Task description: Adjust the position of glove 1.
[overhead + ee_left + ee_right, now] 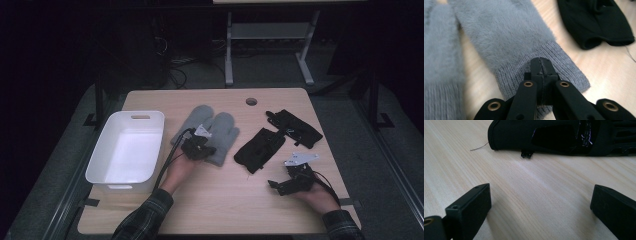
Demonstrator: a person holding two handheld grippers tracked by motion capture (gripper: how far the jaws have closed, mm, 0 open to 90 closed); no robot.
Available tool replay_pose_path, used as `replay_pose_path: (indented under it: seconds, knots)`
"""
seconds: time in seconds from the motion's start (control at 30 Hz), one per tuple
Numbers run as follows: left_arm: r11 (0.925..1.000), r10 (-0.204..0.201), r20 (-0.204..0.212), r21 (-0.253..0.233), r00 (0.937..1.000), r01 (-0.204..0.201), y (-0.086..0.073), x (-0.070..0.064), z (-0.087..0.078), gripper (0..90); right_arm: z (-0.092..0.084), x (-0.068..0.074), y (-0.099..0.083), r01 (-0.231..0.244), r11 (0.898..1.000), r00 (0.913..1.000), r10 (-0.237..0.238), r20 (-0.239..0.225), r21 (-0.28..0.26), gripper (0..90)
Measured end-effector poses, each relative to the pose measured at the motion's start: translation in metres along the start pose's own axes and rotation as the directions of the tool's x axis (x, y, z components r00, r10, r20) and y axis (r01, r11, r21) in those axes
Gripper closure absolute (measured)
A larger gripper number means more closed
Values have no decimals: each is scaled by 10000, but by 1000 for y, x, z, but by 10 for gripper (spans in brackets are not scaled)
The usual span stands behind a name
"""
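Observation:
Two fluffy grey gloves (197, 122) (223, 135) lie side by side on the wooden table (225, 200). My left gripper (202, 150) is over the near end of the right-hand one. In the left gripper view its jaws (541, 61) are pressed together, with the tips on the ribbed cuff of that grey glove (506, 32); I cannot tell whether any fabric is pinched. Two black gloves (260, 149) (295, 127) lie to the right. My right gripper (275, 186) hovers low near the table's front right, jaws wide apart (541, 202) with nothing between them, pointing at a black glove (554, 137).
A white plastic bin (100, 160) with nothing in it stands at the table's left side. A cable hole (251, 101) sits near the far edge. Beyond the table are a dark floor and the legs of another desk (229, 50).

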State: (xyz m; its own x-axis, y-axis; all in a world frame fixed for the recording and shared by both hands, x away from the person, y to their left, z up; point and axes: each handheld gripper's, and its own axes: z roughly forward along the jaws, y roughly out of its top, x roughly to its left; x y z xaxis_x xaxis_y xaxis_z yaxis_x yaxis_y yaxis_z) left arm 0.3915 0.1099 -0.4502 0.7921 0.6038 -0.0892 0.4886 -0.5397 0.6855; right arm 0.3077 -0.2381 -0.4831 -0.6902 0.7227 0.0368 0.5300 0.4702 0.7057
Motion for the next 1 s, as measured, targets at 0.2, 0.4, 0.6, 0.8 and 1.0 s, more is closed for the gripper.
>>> replay_pose_path:
  seconds: [0.2, 0.4, 0.6, 0.8, 1.0]
  knots:
    - [9998, 122, 293, 177, 9995, -127, -11, -10, -11, 895, 0, 0, 0, 3, 10000, 10000, -3, 3, -2, 31]
    - [9996, 87, 679, 263, 9977, -105, -21, -21, -22, 894, 0, 0, 0, -25, 10000, 10000, 25, 29, -8, 31]
    - [9992, 105, 1023, 367, 9947, -143, -30, -29, -30, 894, 0, 0, 0, -26, 10000, 10000, 26, 21, 2, 31]
    - [9988, 147, 1208, 439, 9926, -201, -40, -42, -41, 894, 0, 0, 0, -41, 10000, 10000, 41, 23, 16, 31]
    - [9975, 230, 1471, 633, 9889, -326, -50, -55, -50, 894, 0, 0, 0, -40, 10000, 10000, 40, 26, 12, 31]
